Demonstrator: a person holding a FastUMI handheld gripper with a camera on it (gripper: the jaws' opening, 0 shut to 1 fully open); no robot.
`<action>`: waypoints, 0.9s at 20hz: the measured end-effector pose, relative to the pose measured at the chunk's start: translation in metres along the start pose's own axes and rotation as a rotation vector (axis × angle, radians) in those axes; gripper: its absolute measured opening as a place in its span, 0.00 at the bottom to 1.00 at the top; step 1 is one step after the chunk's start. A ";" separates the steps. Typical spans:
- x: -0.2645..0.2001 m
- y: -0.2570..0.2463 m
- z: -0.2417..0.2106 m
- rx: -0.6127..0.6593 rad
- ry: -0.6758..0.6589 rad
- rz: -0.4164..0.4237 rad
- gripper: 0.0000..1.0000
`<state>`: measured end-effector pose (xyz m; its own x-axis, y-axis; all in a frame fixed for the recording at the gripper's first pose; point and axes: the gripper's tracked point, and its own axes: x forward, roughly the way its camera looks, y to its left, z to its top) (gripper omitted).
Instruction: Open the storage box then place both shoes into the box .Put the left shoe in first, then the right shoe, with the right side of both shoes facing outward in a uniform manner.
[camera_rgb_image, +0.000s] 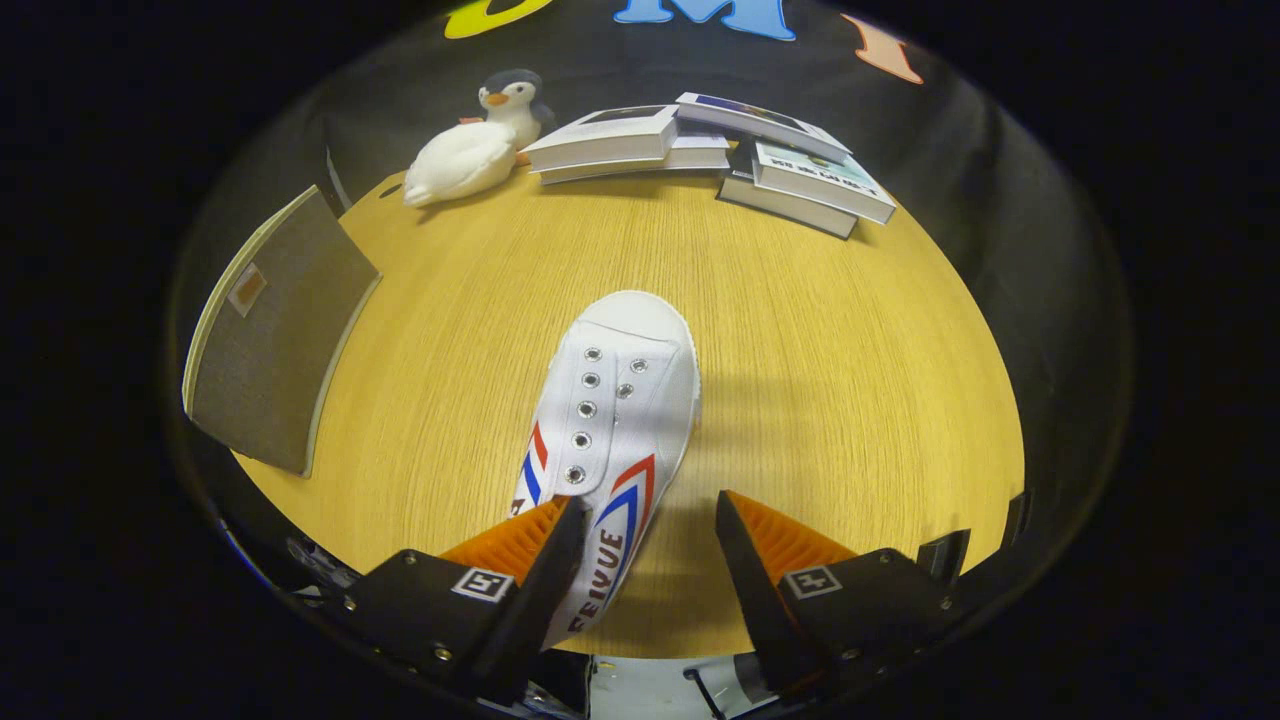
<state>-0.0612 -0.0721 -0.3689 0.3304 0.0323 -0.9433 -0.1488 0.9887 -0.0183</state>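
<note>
tongs spread wide, my left finger touching the shoe, whose toe points straight ahead across the desk.

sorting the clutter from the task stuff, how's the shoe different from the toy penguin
The shoe lies between the fingers of the open gripper, toe pointing away; the toy penguin lies far beyond them by the books. The shoe has eyelets and red and blue stripes; the penguin is plush with an orange beak. Both are mostly white and rest on the table.

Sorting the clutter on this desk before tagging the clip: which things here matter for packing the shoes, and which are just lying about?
Job: white shoe, between the open gripper fingers, against the left one.

Lying about: penguin plush, stacked books, grey board.
</note>
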 end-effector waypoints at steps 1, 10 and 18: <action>0.003 0.008 -0.002 0.015 0.009 0.030 0.75; -0.007 0.009 0.008 0.231 0.005 0.016 0.00; -0.045 0.030 0.041 0.304 -0.083 0.064 0.00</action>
<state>-0.0428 -0.0381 -0.3132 0.4061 0.0957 -0.9088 0.1092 0.9823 0.1522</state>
